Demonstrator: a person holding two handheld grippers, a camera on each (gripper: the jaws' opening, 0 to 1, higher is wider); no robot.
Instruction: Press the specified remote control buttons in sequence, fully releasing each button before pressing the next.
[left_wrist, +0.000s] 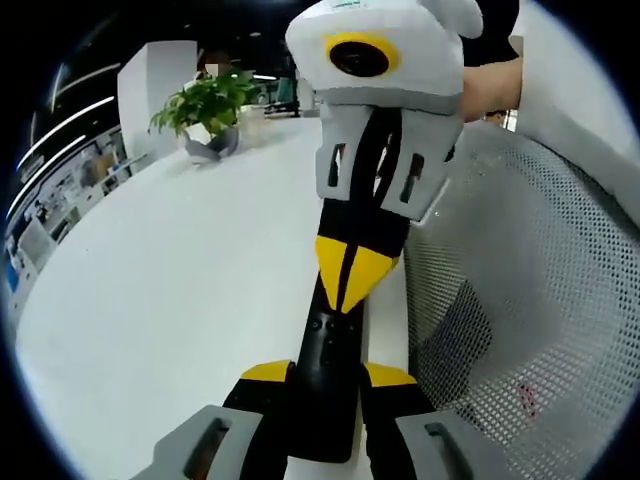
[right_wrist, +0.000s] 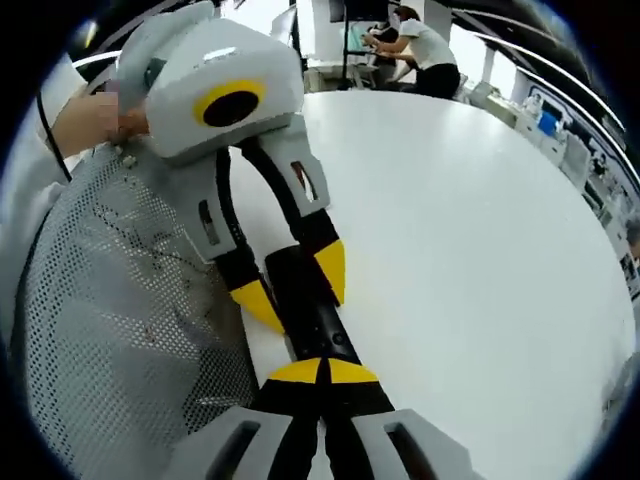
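Observation:
A slim black remote (left_wrist: 327, 345) is held lengthwise over the white table (left_wrist: 170, 300). My left gripper (left_wrist: 328, 375) is shut on its near end, one yellow tip on each side. My right gripper (left_wrist: 345, 272) comes down from the top of the left gripper view, its yellow tips together and resting on the remote's upper face. In the right gripper view, my right gripper (right_wrist: 322, 372) is shut, with its tips against the remote (right_wrist: 318, 325). Beyond it, my left gripper (right_wrist: 295, 285) clamps the remote from both sides. The buttons are hidden under the tips.
A grey mesh chair back (left_wrist: 530, 300) (right_wrist: 110, 300) stands close beside the grippers at the table's edge. A potted plant (left_wrist: 205, 105) sits at the table's far side. A person (right_wrist: 420, 45) sits far behind the table. Hands (left_wrist: 490, 85) (right_wrist: 95, 115) hold the grippers.

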